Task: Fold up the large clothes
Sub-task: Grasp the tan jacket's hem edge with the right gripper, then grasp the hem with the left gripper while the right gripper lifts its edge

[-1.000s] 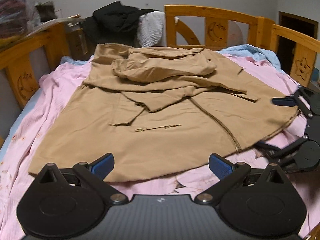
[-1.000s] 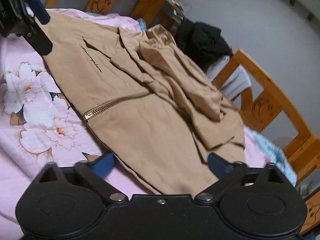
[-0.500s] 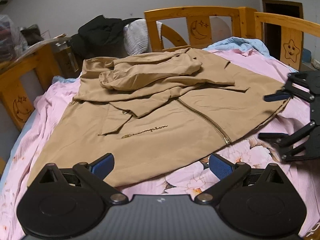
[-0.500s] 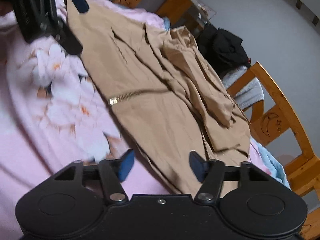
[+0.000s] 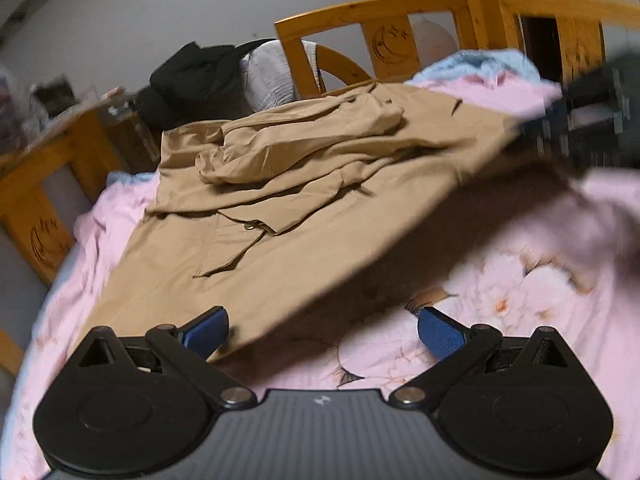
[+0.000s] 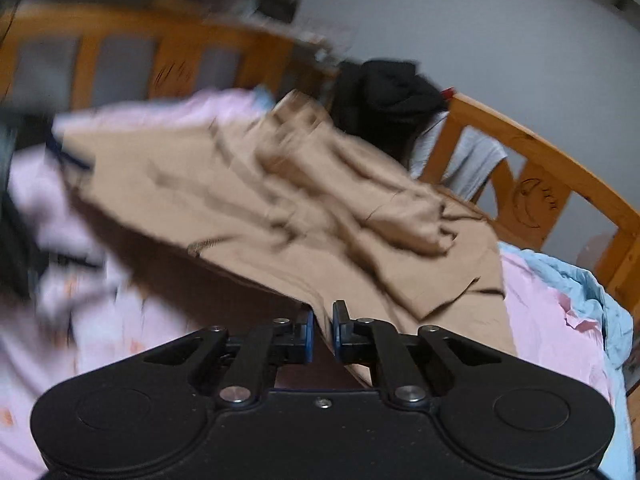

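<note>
Folding stands midway: sleeves lie over the jacket; right gripper jaws have just clamped the hem; left gripper jaws stand apart; bottom fold remains

**Two wrist views over one bed**

The left wrist view is taken from the near hem of the jacket, low and close, facing the headboard. The right wrist view is taken from the jacket's other hem corner, facing across it toward the side rail. The jacket, pink sheet and black clothes are shared.
</note>
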The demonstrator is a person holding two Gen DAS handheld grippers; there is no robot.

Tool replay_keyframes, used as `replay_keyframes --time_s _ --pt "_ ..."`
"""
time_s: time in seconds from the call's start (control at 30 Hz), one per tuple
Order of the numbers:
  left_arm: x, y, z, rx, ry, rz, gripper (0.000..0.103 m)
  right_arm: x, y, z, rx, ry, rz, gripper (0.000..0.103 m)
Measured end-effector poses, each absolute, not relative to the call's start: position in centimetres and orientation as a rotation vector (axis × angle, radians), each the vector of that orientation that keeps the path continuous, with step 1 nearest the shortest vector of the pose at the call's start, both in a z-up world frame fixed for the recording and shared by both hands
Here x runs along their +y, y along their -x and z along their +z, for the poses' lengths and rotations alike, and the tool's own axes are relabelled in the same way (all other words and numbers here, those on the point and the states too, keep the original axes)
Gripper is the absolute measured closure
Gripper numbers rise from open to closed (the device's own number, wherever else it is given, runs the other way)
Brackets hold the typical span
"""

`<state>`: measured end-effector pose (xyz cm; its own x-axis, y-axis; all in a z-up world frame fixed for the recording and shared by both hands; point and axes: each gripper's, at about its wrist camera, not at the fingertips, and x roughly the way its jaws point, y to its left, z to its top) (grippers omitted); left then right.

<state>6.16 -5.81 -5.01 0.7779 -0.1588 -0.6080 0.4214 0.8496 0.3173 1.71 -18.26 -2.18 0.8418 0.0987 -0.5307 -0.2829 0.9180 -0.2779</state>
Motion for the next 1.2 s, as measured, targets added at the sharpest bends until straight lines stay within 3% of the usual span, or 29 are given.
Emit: replay_keyframes --time_s 0.47,0.53,0.6,0.7,0.93,1.03,1.07,1.1,1.2 --pt "-5.1 -7.6 -6.2 0.538 -0.681 -0.167 0.001 -19.0 -1.9 -1.0 0.512 0.266 0.205 0.094" --pt "-4.7 -8.4 -6.3 0.537 -0.707 -0.147 0.004 -19.2 -2.0 -1.0 0.507 0.263 0.205 0.094" --pt "-4.2 -9.3 -6.3 0.516 -0.755 -0.095 0.018 -19.2 -2.0 -0.9 0.503 0.260 0.205 0.094" --pt "-2.1 -10.9 -5.3 0.533 -0.744 -0.052 0.031 -19.3 -2.0 -0.9 0.498 0.253 0.202 0.094" --pt "2.8 -11.3 -2.9 0.518 -0.678 -0.015 0.047 -19.3 -2.1 -0.9 0.498 0.258 0.211 0.094" --pt "2.9 -11.0 -2.3 0.510 -0.690 -0.030 0.070 -18.8 -1.9 -1.4 0.529 0.315 0.228 0.091" --pt "2.9 -11.0 -1.9 0.512 -0.665 -0.045 0.082 -18.7 -1.8 -1.8 0.553 0.344 0.238 0.085" --pt "2.9 -11.0 -1.6 0.517 -0.642 -0.060 0.086 -18.5 -1.8 -2.3 0.595 0.377 0.251 0.073" --pt "2.6 -11.1 -0.7 0.503 -0.607 -0.074 0.092 -18.3 -1.2 -4.1 0.697 0.499 0.255 0.061"
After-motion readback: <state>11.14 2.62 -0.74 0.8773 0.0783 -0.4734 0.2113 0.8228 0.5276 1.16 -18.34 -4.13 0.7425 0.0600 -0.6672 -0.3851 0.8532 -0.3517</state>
